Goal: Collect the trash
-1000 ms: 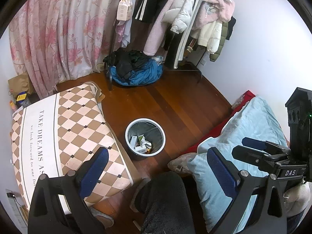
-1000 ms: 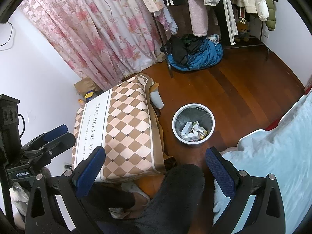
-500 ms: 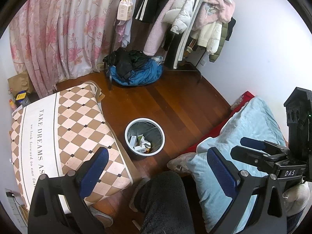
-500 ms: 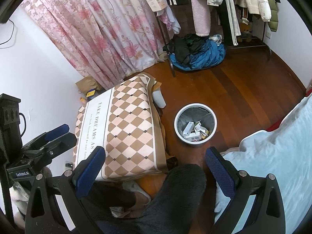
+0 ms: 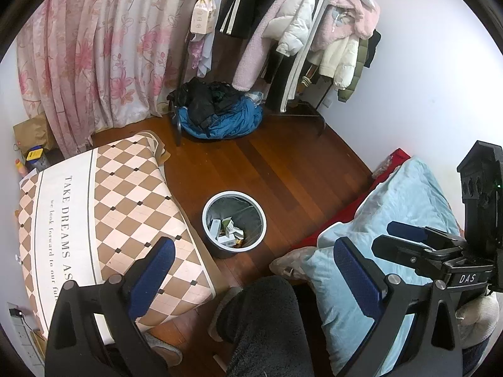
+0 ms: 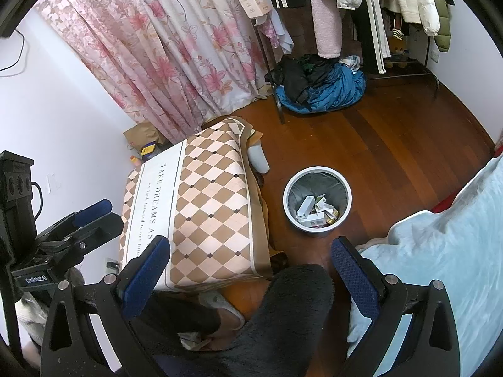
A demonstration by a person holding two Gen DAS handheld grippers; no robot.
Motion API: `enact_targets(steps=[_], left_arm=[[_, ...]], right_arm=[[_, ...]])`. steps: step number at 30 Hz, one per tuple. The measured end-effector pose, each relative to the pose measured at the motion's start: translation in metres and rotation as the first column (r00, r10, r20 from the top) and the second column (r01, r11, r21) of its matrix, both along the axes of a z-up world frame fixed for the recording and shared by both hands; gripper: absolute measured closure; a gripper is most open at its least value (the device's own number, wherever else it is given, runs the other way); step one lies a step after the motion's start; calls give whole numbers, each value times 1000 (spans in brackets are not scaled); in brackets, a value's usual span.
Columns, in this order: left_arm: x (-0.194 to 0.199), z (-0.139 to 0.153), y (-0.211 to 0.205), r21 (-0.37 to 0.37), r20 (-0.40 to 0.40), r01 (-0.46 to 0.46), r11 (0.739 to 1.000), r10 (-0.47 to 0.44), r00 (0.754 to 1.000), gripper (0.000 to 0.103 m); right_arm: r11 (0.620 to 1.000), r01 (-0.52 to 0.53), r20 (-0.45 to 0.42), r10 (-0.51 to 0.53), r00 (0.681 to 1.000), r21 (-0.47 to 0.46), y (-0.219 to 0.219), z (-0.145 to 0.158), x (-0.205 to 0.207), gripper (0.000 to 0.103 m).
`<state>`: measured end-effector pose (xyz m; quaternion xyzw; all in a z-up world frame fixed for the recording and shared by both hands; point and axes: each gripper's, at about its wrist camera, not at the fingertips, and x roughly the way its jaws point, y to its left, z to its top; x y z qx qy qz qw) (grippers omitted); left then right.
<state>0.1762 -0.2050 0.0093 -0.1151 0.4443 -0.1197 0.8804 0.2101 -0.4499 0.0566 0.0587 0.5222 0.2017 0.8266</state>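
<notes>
A round grey waste bin (image 5: 233, 197) stands on the wooden floor and holds several small cartons and wrappers (image 5: 227, 231); it also shows in the right wrist view (image 6: 316, 171) with its trash (image 6: 316, 212). My left gripper (image 5: 254, 267) is open and empty, held high above the floor, near the bin's side. My right gripper (image 6: 250, 265) is open and empty too, also held high. Each gripper shows in the other's view: the right one (image 5: 418, 242) over the bed, the left one (image 6: 85, 220) by the wall.
A low table under a checkered cloth (image 5: 94, 220) stands left of the bin. A light blue quilt (image 5: 393, 220) lies on the bed at right. A pile of clothes (image 5: 217, 113) lies under a clothes rack (image 5: 298, 47). My dark-trousered knee (image 5: 267, 320) fills the bottom middle.
Both views have shifted slightly, the right wrist view drifting a little to the left. Both grippers stay open and empty. The bin and its contents have not moved.
</notes>
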Motion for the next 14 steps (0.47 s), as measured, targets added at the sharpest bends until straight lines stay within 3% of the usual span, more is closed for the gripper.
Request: enact_targets(steps=[14], left_arm=[[-4,2,-2,-10,0,-6,1000,6,1000,0]], right_arm=[[1000,-18,-4,18,1000,2,5,3,1,0]])
